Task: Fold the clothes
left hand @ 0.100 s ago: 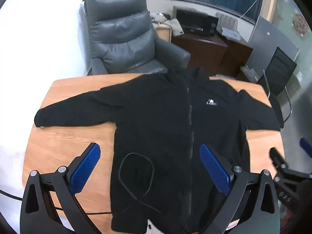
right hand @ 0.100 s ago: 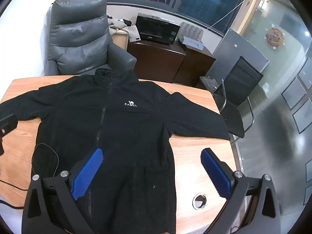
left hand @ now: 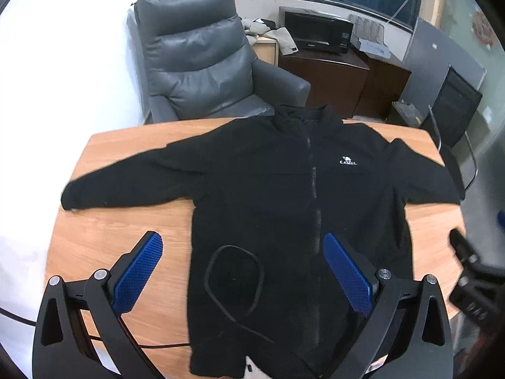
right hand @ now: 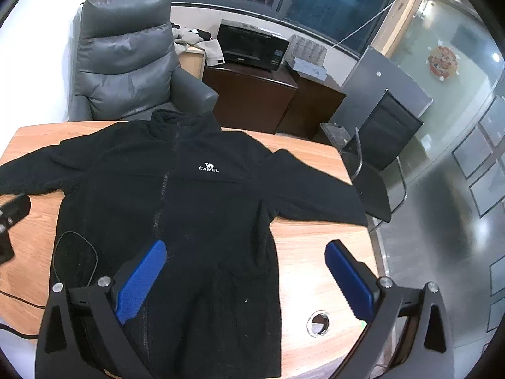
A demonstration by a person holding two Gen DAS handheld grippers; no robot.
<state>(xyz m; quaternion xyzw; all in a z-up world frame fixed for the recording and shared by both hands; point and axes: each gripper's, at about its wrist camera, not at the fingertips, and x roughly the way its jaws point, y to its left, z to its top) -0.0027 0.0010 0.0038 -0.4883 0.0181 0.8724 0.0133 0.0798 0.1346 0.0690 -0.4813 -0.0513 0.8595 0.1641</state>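
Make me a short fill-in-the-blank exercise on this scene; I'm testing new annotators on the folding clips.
1. The black jacket lies spread on a ____ table.
2. Both the left gripper and the right gripper have jaws that are ____.
3. Behind the table stands a grey ____.
4. The jacket's front zip is ____.

Missing words: wooden; open; armchair; closed
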